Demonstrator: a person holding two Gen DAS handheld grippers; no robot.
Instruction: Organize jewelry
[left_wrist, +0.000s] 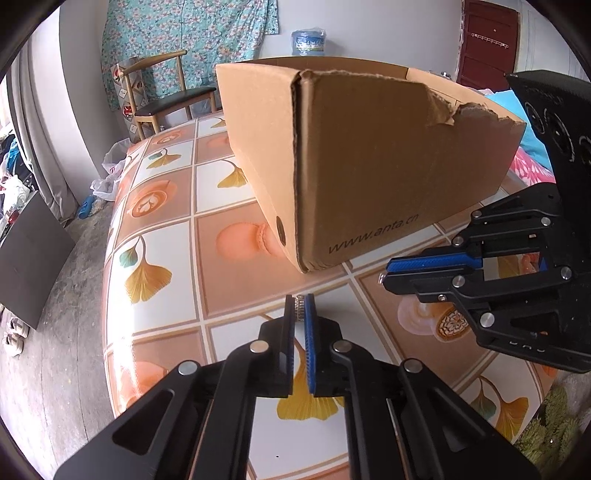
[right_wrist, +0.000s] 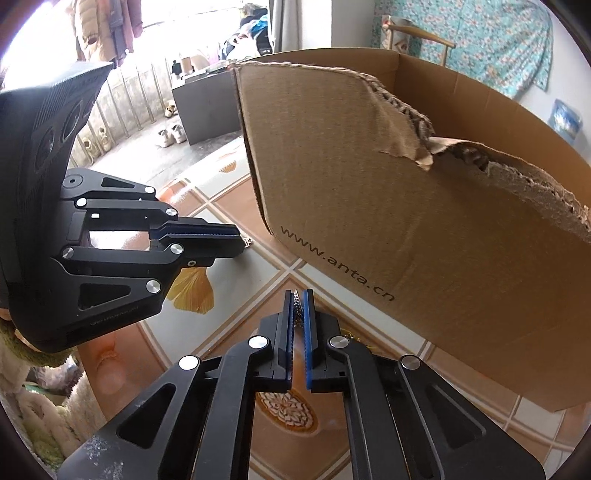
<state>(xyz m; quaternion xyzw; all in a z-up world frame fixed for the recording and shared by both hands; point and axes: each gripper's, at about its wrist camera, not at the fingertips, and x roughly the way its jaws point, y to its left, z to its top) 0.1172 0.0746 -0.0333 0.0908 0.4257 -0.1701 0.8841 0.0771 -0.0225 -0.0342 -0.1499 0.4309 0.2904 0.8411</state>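
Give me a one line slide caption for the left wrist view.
Left tool pinching a small metallic jewelry piece before a torn cardboard box, right tool alongside.

One torn cardboard box (left_wrist: 369, 155), two grippers beside it, each pinching one bit of silver jewelry.

Both wrist views low over the tablecloth (left_wrist: 162, 236), close to the cardboard box (left_wrist: 369, 166), facing its printed side
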